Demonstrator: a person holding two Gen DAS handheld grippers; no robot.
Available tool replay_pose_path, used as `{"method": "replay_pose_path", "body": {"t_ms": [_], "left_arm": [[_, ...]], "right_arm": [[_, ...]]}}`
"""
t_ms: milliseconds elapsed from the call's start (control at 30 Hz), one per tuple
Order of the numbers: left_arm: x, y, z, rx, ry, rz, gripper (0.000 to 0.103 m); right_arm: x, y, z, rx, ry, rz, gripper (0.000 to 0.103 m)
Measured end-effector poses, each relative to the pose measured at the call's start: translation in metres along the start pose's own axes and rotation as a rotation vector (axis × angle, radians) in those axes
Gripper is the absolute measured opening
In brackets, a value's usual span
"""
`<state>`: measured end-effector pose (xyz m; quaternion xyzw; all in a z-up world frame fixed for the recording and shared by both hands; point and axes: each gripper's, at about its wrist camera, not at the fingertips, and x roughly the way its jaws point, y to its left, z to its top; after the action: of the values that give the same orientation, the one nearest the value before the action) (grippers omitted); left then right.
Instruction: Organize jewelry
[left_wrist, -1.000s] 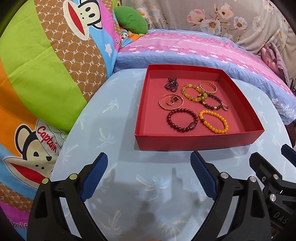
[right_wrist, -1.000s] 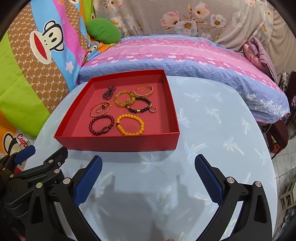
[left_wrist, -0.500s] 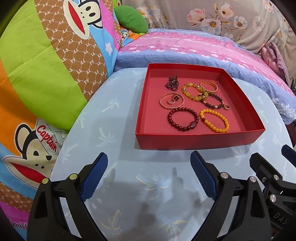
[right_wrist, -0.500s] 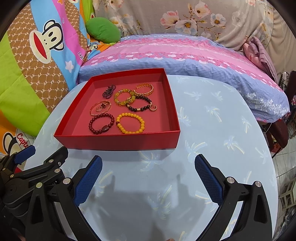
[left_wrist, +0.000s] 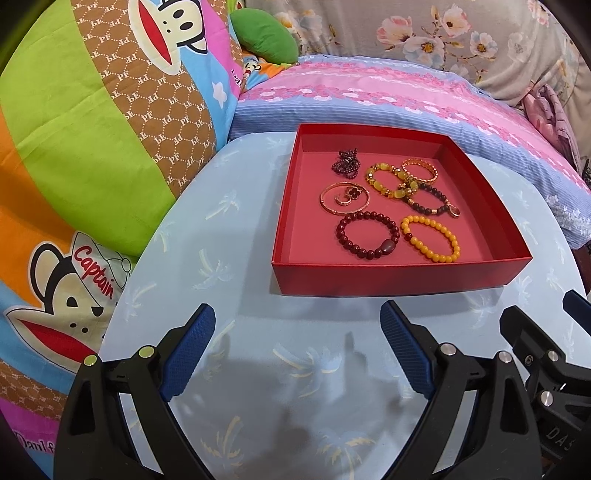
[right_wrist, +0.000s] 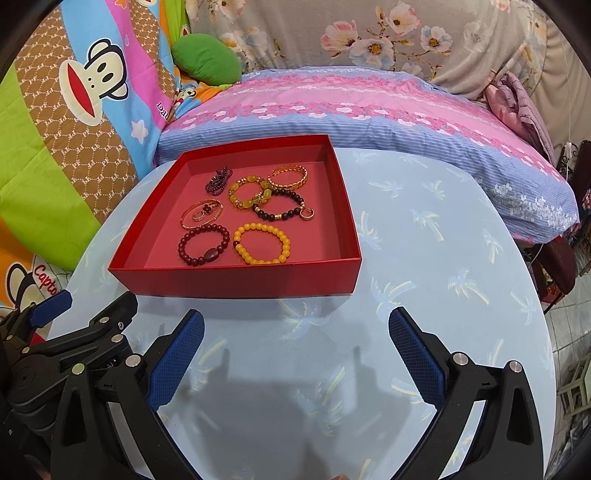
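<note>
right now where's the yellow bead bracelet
In the red box, near its front wall: the yellow bead bracelet lies just right of the dark red bead bracelet in both views.

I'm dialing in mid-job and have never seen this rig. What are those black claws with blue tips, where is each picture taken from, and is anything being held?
Those claws are two hand-held grippers; a person carries one in each hand, and each has a camera looking along its fingers. One picture is from the left gripper, the other from the right gripper. Both stand open and hold nothing, above a round table with a pale blue palm-print cover. On it sits a red tray holding bracelets, among them a yellow bead bracelet and a dark red bead bracelet. Bedding lies behind.
</note>
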<state>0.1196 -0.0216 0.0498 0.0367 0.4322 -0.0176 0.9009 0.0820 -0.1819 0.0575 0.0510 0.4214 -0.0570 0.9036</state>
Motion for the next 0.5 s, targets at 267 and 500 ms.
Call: {"method": "replay_pose_path", "body": {"t_ms": [267, 500], "left_arm": [[0.0016, -0.0018, -0.0002, 0.008, 0.000, 0.007, 0.086], [0.0019, -0.0025, -0.0011, 0.010, 0.001, 0.011, 0.086]], "right_arm": [[0.0023, 0.0027, -0.0021, -0.004, 0.005, -0.007, 0.097], [0.0029, 0.0030, -0.0029, -0.003, 0.008, -0.010, 0.097]]}}
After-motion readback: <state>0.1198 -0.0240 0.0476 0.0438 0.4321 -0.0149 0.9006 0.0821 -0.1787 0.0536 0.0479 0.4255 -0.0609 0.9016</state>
